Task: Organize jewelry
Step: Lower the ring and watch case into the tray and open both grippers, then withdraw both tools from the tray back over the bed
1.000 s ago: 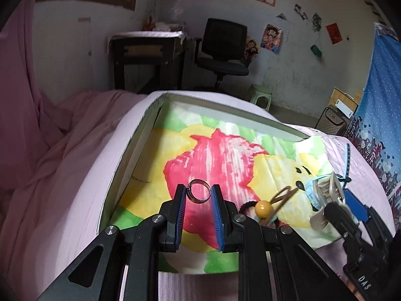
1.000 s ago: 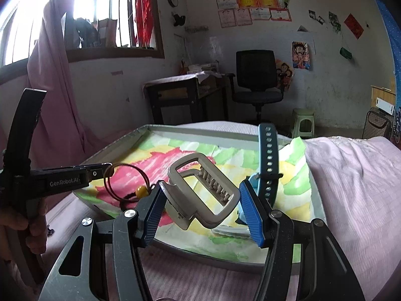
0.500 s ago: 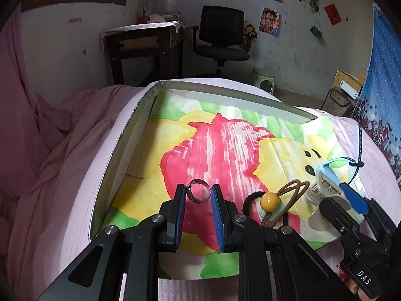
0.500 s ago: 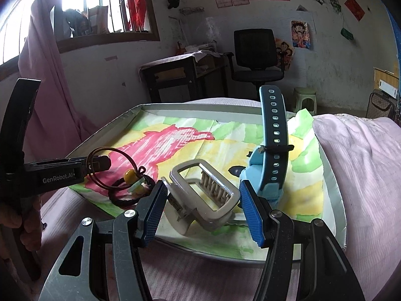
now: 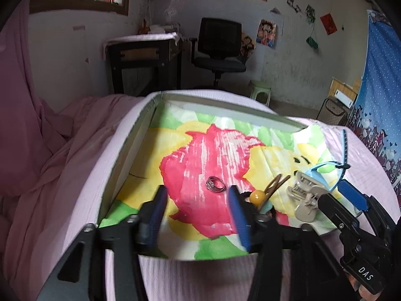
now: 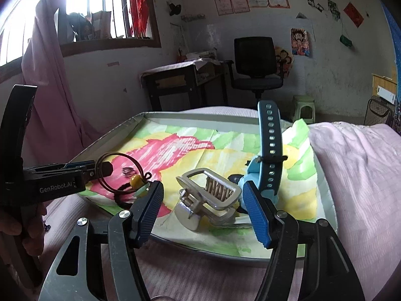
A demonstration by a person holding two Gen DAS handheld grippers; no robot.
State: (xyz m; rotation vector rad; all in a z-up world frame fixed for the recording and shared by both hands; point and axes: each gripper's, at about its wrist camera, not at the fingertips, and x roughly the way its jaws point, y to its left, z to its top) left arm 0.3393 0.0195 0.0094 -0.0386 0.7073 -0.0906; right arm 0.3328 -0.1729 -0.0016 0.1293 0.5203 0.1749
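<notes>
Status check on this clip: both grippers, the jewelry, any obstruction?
Left hand-held gripper jaws just opened, ring lying free on tray liner. Right hand-held gripper just widened, hair claw resting between its jaws. Watch stands close beside claw.

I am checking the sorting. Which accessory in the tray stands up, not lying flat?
The blue watch: its strap with holes rises upright above the tray. The ring, the beige hair clip and the hair tie with the yellow bead all lie low.
</notes>
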